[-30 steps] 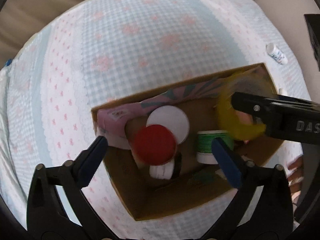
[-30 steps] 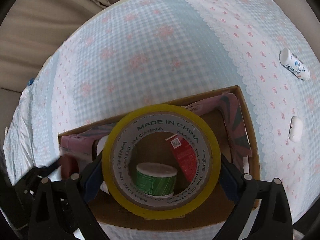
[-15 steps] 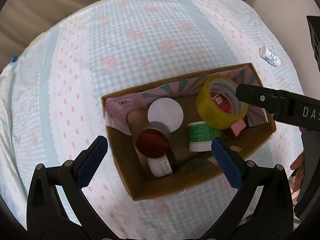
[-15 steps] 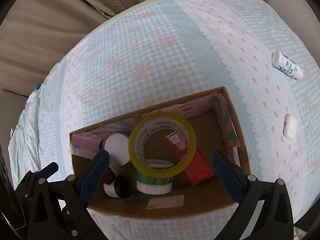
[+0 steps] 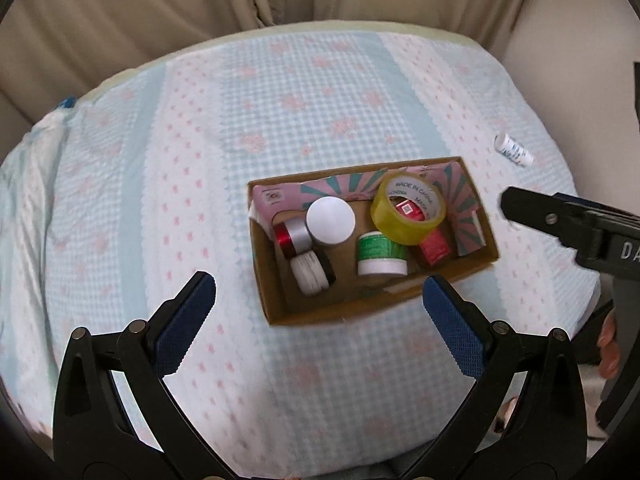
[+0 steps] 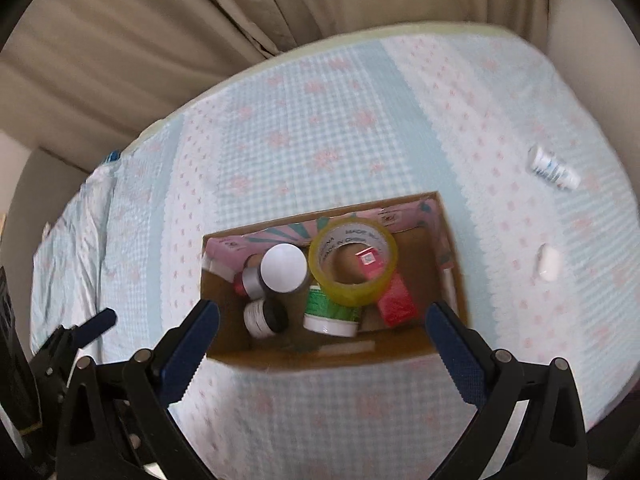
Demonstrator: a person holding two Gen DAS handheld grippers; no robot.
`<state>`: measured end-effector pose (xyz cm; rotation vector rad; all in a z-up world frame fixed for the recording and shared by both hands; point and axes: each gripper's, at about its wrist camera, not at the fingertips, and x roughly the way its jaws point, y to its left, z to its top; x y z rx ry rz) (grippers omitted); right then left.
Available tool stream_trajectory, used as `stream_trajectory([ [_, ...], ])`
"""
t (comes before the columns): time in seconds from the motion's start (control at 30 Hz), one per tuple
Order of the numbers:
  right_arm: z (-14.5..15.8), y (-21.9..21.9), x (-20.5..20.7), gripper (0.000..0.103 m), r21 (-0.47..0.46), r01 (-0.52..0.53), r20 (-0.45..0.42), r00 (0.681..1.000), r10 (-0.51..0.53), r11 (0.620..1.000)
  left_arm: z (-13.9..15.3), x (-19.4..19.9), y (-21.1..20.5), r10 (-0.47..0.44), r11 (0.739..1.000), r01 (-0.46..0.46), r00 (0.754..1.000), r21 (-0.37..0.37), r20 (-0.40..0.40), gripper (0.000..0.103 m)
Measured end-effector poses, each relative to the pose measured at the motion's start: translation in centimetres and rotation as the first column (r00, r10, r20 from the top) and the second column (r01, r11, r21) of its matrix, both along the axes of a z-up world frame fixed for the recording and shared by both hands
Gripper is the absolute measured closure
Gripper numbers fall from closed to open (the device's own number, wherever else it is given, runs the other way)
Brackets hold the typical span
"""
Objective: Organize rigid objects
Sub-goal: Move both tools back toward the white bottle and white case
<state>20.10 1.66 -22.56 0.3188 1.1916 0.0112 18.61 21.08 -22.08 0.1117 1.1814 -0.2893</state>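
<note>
**A:** Beige curtains behind, a checked cloth with pink flowers over the table. From my seat, the cardboard box sits mid-cloth. What changed?

**B:** A second ago I had the tape clamped in my right gripper over the box. Now those jaws stand wide apart with nothing between them, and I've pulled the gripper back to the near side. The tape lies inside the box, tilted, leaning on the green jar and the red packet.

**A:** And the left?

**B:** My left gripper is spread open too, empty, hovering short of the box. It has also backed away.

**A:** So the tape is done?

**B:** I'd judge so; it's with the white lid and the small jars. But a white tube and a small white case lie out on the cloth, well apart from the box, to the right. I'd expect those to go in next.
</note>
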Motion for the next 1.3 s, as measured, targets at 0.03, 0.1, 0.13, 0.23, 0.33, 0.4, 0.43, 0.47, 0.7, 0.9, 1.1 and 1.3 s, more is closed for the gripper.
stream_trajectory([
  [0.03, 0.9, -0.1, -0.6, 0.0, -0.017, -0.008, 0.007, 1.0, 0.008, 1.0, 0.8, -0.8, 0.2, 0.006, 1.0, -0.006, 1.0, -0.016, 0.005, 0.0],
  [0.1, 2.8, -0.7, -1.9, 0.0, -0.044, -0.011, 0.027, 1.0, 0.012, 0.999, 1.8, -1.9, 0.3, 0.015, 0.999, -0.015, 1.0, -0.03, 0.016, 0.0],
  [0.13, 3.6, -1.1, -2.5, 0.0, -0.06, -0.005, 0.039, 0.999, 0.007, 0.998, 2.6, -2.7, 0.2, 0.019, 0.999, -0.018, 0.999, -0.04, 0.025, 0.0],
  [0.23, 6.0, -2.5, -4.5, 0.0, -0.103, 0.003, 0.069, 0.998, 0.004, 0.995, 4.5, -4.4, -0.2, 0.036, 0.998, -0.033, 0.997, -0.052, 0.062, 0.0],
  [0.33, 8.2, -4.2, -6.6, 0.0, -0.149, 0.003, 0.094, 0.996, 0.011, 0.989, 6.5, -6.1, -1.5, 0.043, 0.998, -0.037, 0.992, -0.052, 0.117, 0.0],
  [0.4, 9.2, -5.7, -7.8, 0.0, -0.158, 0.009, 0.1, 0.995, 0.007, 0.987, 7.5, -7.0, -2.9, 0.046, 0.997, -0.037, 0.988, -0.066, 0.144, 0.0],
  [0.43, 9.5, -6.4, -8.3, 0.0, -0.158, 0.01, 0.105, 0.994, 0.006, 0.987, 7.9, -7.5, -3.9, 0.047, 0.996, -0.036, 0.988, -0.079, 0.148, 0.0],
  [0.47, 9.8, -7.5, -8.8, 0.0, -0.159, 0.019, 0.118, 0.993, 0.0, 0.987, 8.1, -7.8, -4.9, 0.05, 0.995, -0.038, 0.988, -0.087, 0.148, 0.0],
  [0.7, 10.3, -13.9, -10.5, 0.0, -0.179, -0.04, 0.15, 0.986, 0.068, 0.983, 9.0, -10.2, -13.8, 0.117, 0.99, -0.101, 0.979, -0.1, 0.169, 0.0],
  [0.9, 9.4, -22.0, -10.5, 0.0, -0.193, -0.136, 0.121, 0.979, 0.161, 0.972, 7.5, -11.3, -21.9, 0.163, 0.981, -0.147, 0.979, -0.127, 0.122, 0.0],
  [1.1, 7.4, -28.2, -9.7, 0.0, -0.229, -0.213, 0.088, 0.967, 0.238, 0.95, 4.9, -11.5, -28.7, 0.116, 0.989, -0.106, 0.989, -0.106, 0.096, 0.0],
  [1.3, 4.6, -31.5, -7.2, 0.0, -0.232, -0.239, 0.056, 0.964, 0.258, 0.943, 1.2, -10.1, -33.3, 0.014, 0.994, -0.008, 0.998, -0.108, 0.058, 0.0],
])
